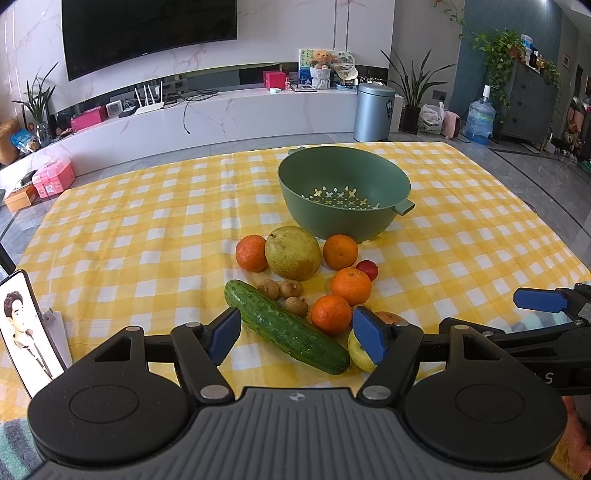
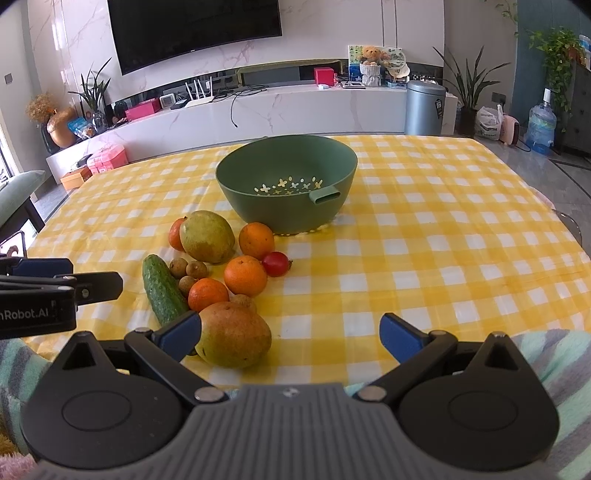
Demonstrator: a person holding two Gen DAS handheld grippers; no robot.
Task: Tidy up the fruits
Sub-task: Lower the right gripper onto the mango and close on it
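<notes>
While both grippers hung wide apart gripping nothing, left gripper (image 1: pixel 295 336) straddled the cucumber (image 1: pixel 286 326) and right gripper (image 2: pixel 291 334) sat just beside the mango (image 2: pixel 234 334); fruit pile lay at 6 o'clock of the green colander (image 2: pixel 286 181).

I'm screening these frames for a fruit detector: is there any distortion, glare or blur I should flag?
Left wrist view: fisheye bends the TV edge and darkens the corners; fruit like the cucumber is sharp, evenly daylit, with soft shadows. Right wrist view: same bowing and dark corners; mild glare on the marble wall; green colander is crisp.
</notes>
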